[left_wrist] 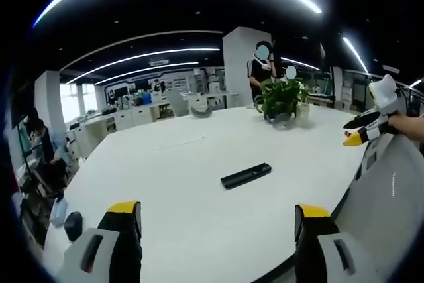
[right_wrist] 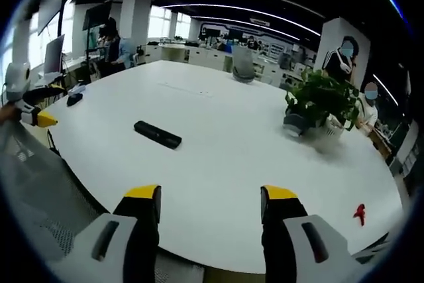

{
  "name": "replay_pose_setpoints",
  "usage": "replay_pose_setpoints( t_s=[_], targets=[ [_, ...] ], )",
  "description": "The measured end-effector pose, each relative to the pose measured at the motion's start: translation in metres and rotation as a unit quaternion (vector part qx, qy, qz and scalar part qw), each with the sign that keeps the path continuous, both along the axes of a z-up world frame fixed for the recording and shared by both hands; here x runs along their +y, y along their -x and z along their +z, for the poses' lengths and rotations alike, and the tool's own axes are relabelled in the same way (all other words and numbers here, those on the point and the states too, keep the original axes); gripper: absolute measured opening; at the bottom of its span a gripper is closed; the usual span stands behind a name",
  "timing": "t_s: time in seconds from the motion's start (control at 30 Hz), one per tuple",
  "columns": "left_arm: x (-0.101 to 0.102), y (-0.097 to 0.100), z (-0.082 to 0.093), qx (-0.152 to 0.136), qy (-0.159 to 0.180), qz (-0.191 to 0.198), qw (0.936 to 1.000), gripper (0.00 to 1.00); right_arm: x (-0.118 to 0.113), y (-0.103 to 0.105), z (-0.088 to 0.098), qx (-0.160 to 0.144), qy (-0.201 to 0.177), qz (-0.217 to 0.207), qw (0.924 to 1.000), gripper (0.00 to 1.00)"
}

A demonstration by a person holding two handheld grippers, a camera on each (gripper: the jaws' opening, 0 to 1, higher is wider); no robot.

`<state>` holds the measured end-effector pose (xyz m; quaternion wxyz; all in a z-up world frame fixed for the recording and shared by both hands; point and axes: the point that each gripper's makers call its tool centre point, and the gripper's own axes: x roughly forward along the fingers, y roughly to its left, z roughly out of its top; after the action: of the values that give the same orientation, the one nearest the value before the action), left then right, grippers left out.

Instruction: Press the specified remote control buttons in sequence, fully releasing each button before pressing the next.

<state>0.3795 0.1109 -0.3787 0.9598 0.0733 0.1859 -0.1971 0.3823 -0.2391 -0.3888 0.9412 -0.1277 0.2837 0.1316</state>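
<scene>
remote control (left_wrist: 246, 175) lies ahead of both grippers, jaws apart, untouched.

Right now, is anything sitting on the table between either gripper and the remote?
Nothing visible does. The remote lies alone on the white table, with bare tabletop between it and the left gripper and the right gripper. The potted plant stands well beyond it, off the path.

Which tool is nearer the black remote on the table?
Left, it seems, narrowly. The remote lies just ahead of the open left tool; from the open right tool it lies further ahead, leftward.
</scene>
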Motion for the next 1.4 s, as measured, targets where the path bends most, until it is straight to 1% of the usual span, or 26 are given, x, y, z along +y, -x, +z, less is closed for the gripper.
replay_pose_setpoints(
  t_s=[0.13,0.2,0.23,0.27,0.33,0.43,0.5,0.53,0.57,0.6,0.67,0.73,0.77,0.83,0.87,0.9,0.97,1.07,1.1,1.13,1.2,1.23,1.3,1.33,1.37,1.4],
  targets=[
    [0.000,-0.001,0.004,-0.007,0.005,0.002,1.0000,1.00,0.004,-0.001,-0.001,0.004,-0.006,0.011,0.9999,0.65],
    [-0.004,0.000,0.002,0.013,0.044,0.005,0.9989,1.00,0.002,0.000,-0.002,0.005,-0.006,0.011,0.9999,0.64],
    [-0.010,0.001,0.000,0.028,0.064,-0.009,0.9975,1.00,0.000,0.000,-0.001,0.005,-0.008,0.007,0.9999,0.63],
    [-0.015,0.001,-0.003,0.040,0.068,-0.021,0.9966,1.00,-0.003,-0.001,0.000,0.001,-0.011,0.003,0.9999,0.62],
    [-0.020,-0.001,-0.006,0.058,0.045,-0.052,0.9959,1.00,-0.005,-0.006,0.006,-0.013,-0.029,-0.007,0.9995,0.61],
    [-0.027,-0.019,0.009,0.023,0.016,-0.094,0.9952,1.00,-0.009,-0.003,0.007,-0.017,-0.051,-0.016,0.9984,0.57],
    [-0.032,-0.030,0.014,0.039,0.014,-0.102,0.9939,1.00,-0.008,-0.003,0.002,0.005,-0.083,-0.029,0.9961,0.56],
    [-0.043,-0.039,0.020,0.033,0.023,-0.128,0.9910,1.00,-0.004,-0.004,0.000,0.011,-0.090,-0.022,0.9956,0.58],
    [-0.048,-0.045,0.023,0.025,0.017,-0.143,0.9892,1.00,-0.002,-0.005,0.000,0.010,-0.088,-0.016,0.9960,0.60],
    [-0.050,-0.054,0.021,0.022,-0.001,-0.154,0.9878,1.00,0.001,-0.004,0.000,0.011,-0.082,-0.010,0.9965,0.60],
    [-0.054,-0.074,0.003,0.047,-0.045,-0.170,0.9833,1.00,0.007,0.000,-0.001,0.014,-0.051,0.014,0.9985,0.59],
    [-0.061,-0.084,-0.011,0.071,-0.052,-0.178,0.9800,1.00,0.012,0.001,0.001,0.010,-0.033,0.032,0.9989,0.59],
    [-0.068,-0.089,-0.020,0.090,-0.055,-0.189,0.9762,1.00,0.014,0.000,0.002,0.008,-0.022,0.034,0.9991,0.61],
    [-0.082,-0.095,-0.032,0.104,-0.070,-0.218,0.9679,1.00,0.015,0.000,0.002,0.006,-0.018,0.036,0.9992,0.64],
    [-0.087,-0.099,-0.036,0.108,-0.081,-0.228,0.9643,1.00,0.013,0.001,0.001,0.011,-0.021,0.039,0.9990,0.62],
    [-0.094,-0.103,-0.043,0.118,-0.097,-0.244,0.9577,1.00,0.014,0.003,-0.002,0.023,-0.026,0.042,0.9985,0.60],
    [-0.103,-0.110,-0.052,0.127,-0.114,-0.266,0.9488,1.00,0.012,0.002,-0.003,0.025,-0.023,0.042,0.9986,0.59],
    [-0.123,-0.117,-0.071,0.168,-0.113,-0.313,0.9280,1.00,0.010,0.001,-0.003,0.022,-0.021,0.039,0.9988,0.60],
    [-0.125,-0.121,-0.077,0.175,-0.124,-0.321,0.9225,1.00,0.011,0.001,-0.005,0.030,-0.027,0.041,0.9983,0.58],
    [-0.126,-0.126,-0.087,0.188,-0.144,-0.331,0.9134,1.00,0.012,0.002,-0.008,0.039,-0.030,0.043,0.9978,0.56],
    [-0.129,-0.136,-0.100,0.192,-0.178,-0.346,0.9009,1.00,0.013,0.003,-0.009,0.042,-0.029,0.046,0.9976,0.56],
    [-0.130,-0.136,-0.102,0.194,-0.182,-0.351,0.8976,0.96,0.013,0.003,-0.009,0.042,-0.029,0.046,0.9976,0.56],
    [-0.137,-0.134,-0.113,0.222,-0.187,-0.381,0.8777,0.87,0.014,0.002,-0.009,0.042,-0.034,0.051,0.9972,0.54],
    [-0.138,-0.135,-0.116,0.227,-0.190,-0.385,0.8740,0.82,0.015,0.003,-0.009,0.044,-0.038,0.054,0.9968,0.53],
    [-0.140,-0.139,-0.118,0.227,-0.188,-0.383,0.8755,0.80,0.015,0.002,-0.010,0.046,-0.040,0.054,0.9967,0.52],
    [-0.141,-0.139,-0.120,0.236,-0.190,-0.385,0.8718,0.77,0.016,0.003,-0.011,0.049,-0.041,0.055,0.9965,0.51]
  ],
)
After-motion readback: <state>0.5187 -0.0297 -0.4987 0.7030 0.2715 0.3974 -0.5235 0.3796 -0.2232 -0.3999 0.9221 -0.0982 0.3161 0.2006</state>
